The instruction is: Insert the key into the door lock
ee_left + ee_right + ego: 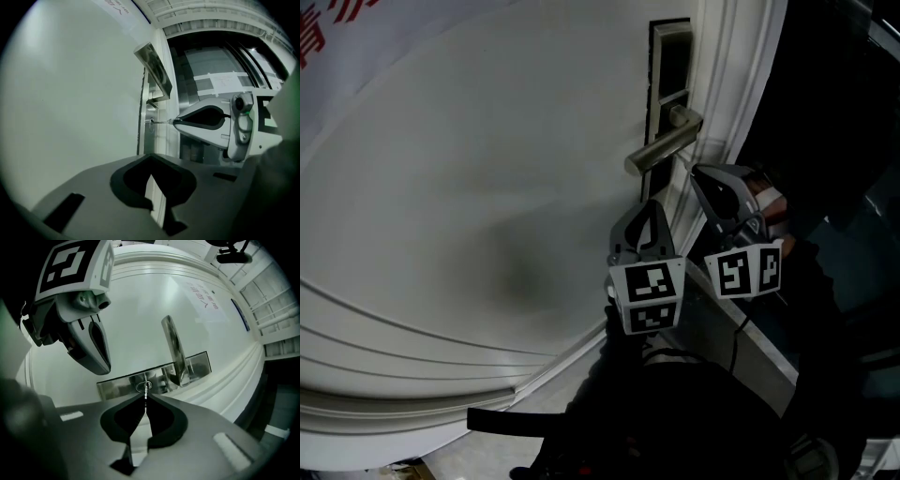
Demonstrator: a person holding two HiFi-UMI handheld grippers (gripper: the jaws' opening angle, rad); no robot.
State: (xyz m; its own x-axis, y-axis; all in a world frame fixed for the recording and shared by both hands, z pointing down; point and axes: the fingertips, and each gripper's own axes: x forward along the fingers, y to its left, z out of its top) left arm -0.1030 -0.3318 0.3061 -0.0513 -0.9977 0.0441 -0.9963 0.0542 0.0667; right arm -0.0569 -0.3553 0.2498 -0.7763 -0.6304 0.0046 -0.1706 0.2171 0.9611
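The head view is dim and low in contrast. The pale door (469, 187) carries 1 soft, dark shadow patch near its middle, and the right side and bottom sink into near black. The metal handle (666, 145) catches a faint sheen. The 2 gripper views are brighter, with a greenish cast, strong fisheye bending and black vignetted corners. In the left gripper view the left gripper (151, 175) is blurred close up, while the small door lock (151, 123) is fairly sharp. In the right gripper view the lock plate (197, 366) mirrors its surroundings and the key (146, 392) glints.
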